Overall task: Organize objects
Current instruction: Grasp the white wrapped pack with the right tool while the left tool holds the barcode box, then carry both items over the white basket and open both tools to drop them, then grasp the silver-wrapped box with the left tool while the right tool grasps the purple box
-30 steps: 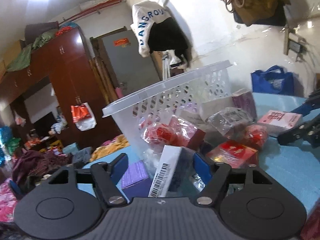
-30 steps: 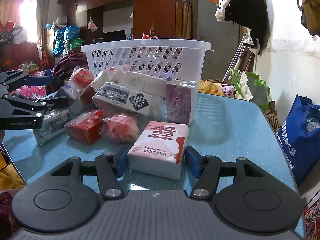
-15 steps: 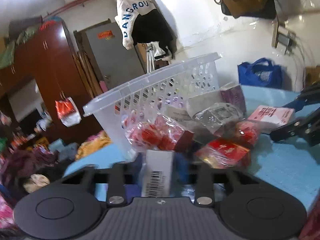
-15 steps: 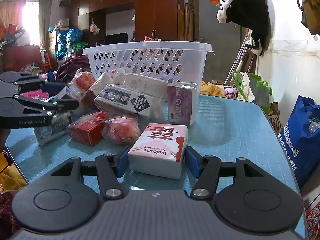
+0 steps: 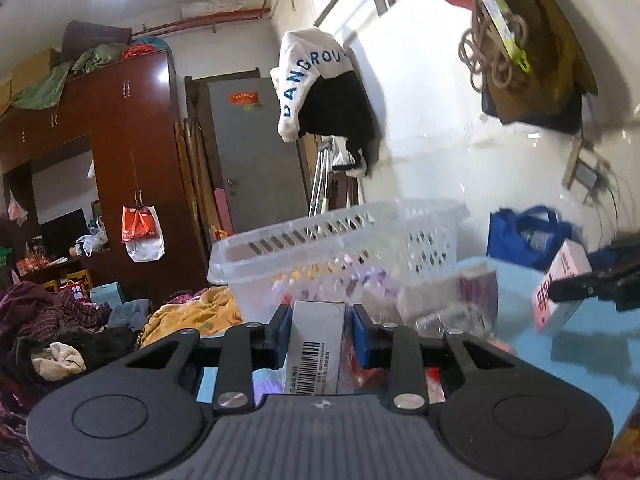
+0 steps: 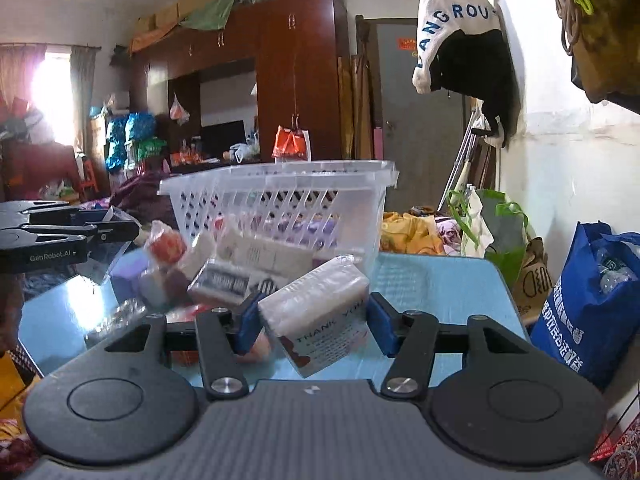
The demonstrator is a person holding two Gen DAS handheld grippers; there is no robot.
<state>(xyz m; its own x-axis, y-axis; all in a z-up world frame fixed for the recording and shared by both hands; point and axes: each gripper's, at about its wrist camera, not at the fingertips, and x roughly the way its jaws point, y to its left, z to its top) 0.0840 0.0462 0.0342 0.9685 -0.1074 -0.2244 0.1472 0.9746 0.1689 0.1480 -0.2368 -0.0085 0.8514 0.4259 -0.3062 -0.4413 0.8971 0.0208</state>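
My left gripper has its blue pads clamped flat on both sides of a white box with a barcode label, so the fingers stand narrow, with the box upright between them. Seen from the right wrist, that box hangs clear above the blue table, near its left edge.

My right gripper pinches a wrapped tissue pack printed "THANK YOU". The jaws are closing on it, each blue pad pressed on one side of the pack, which sits tilted with one corner drooping toward the camera. From the left wrist I see the same pack held off the tabletop at the right, its shadow on the blue surface below.

Beyond both loads stands a clear plastic basket with a perforated wall, on the far part of the table. In front of it lies a heap of packets: a black-and-white carton, red wrapped sweets and a purple box; the left view blurs most of them.

A blue shopping bag sits right of the table.
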